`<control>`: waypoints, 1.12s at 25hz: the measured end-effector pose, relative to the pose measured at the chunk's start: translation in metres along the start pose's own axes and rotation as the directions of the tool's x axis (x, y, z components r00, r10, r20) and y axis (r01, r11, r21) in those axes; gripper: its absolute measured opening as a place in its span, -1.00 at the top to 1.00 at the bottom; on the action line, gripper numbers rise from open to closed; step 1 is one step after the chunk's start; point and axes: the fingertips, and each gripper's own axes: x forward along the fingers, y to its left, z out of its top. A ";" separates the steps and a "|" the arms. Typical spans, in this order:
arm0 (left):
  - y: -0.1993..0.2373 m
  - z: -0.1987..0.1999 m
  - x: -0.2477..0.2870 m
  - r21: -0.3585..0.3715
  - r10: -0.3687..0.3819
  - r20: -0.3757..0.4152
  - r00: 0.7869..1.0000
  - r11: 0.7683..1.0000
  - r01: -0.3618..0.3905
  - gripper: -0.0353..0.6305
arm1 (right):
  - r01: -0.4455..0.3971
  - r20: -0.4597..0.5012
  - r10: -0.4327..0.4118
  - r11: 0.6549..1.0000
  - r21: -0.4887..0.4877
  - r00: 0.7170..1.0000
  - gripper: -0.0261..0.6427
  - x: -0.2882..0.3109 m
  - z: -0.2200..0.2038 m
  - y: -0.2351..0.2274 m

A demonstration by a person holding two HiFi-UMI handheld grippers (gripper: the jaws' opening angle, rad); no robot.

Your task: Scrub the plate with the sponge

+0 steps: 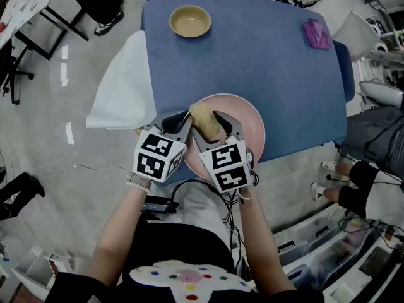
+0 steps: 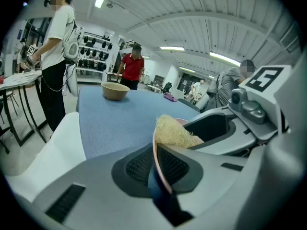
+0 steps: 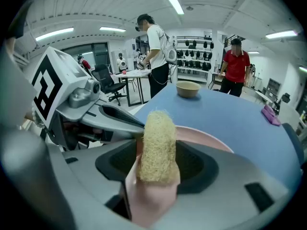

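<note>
A pink plate lies at the near edge of the blue table. My left gripper is shut on its left rim, which stands edge-on between the pads. A yellow fibrous sponge rests on the plate's left part. My right gripper straddles it with jaws wide. In the right gripper view the sponge stands between the dark pads with a gap on each side, over the plate. The two grippers sit side by side, nearly touching.
A tan bowl stands at the table's far left. A purple cloth lies at the far right corner. A white sheet hangs off the left edge. A seated person is at the right. Storage bins stand on the floor.
</note>
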 end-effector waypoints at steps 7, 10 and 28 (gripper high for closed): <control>-0.001 0.000 0.001 0.002 0.000 0.001 1.000 1.000 0.000 0.78 | 0.090 0.052 -0.089 0.996 -0.010 0.995 0.55 -0.005 0.004 -0.016; 0.000 0.000 0.000 0.003 0.001 -0.001 1.000 1.000 -0.001 0.78 | 0.111 0.047 -0.112 0.994 0.008 0.993 0.61 -0.001 0.000 -0.023; 0.002 -0.002 -0.001 0.001 0.002 0.003 1.000 1.000 -0.002 0.78 | 0.340 -0.075 -0.335 0.938 0.063 0.939 0.61 -0.012 -0.041 -0.081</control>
